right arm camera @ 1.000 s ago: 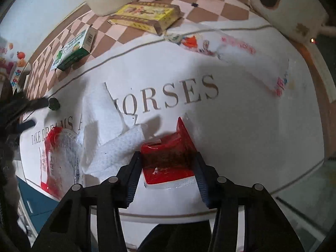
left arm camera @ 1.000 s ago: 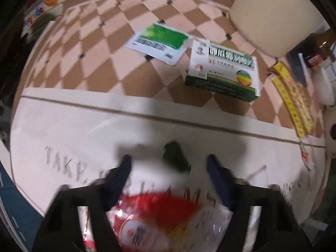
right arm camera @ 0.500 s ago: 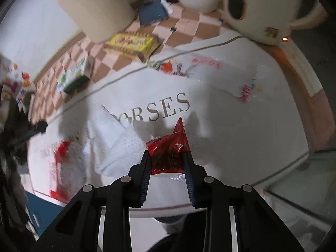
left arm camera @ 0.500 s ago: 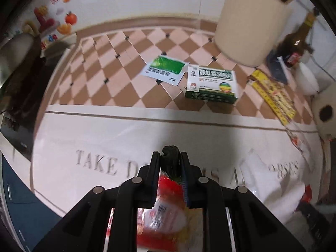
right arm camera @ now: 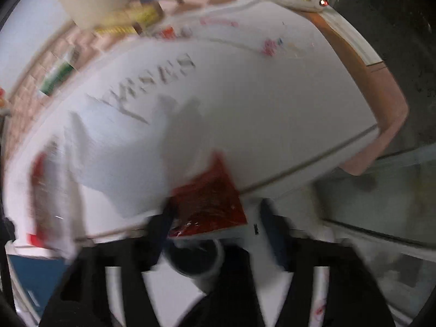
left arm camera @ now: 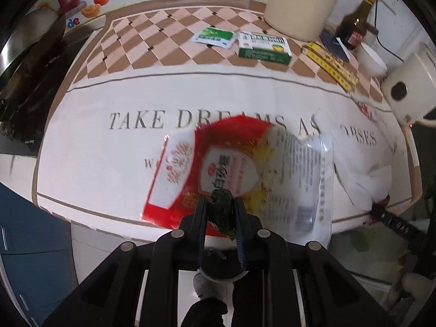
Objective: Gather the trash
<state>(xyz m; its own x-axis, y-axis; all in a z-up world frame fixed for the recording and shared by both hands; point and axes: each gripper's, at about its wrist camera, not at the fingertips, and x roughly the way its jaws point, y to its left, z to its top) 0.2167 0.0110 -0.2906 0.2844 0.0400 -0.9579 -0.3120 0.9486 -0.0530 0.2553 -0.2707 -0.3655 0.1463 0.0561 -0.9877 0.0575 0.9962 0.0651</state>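
Lettered tablecloth point(left arm camera: 114, 147) (wrappers point(left arm camera: 190, 163), boxes point(left arm camera: 263, 47))

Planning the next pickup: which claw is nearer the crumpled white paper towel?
Right. The right claw hangs just beside the paper towel; the left claw is farther off, over the red-and-white bag.

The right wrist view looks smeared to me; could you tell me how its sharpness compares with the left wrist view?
Right wrist view: heavy motion blur, the tablecloth lettering streaked, the red wrapper and the open right gripper soft-edged. Left wrist view: sharper, lettering on the cloth readable, only the sugar bag blurred; the left gripper is crisp, shut on a dark scrap. Both bend straight edges, fisheye style.
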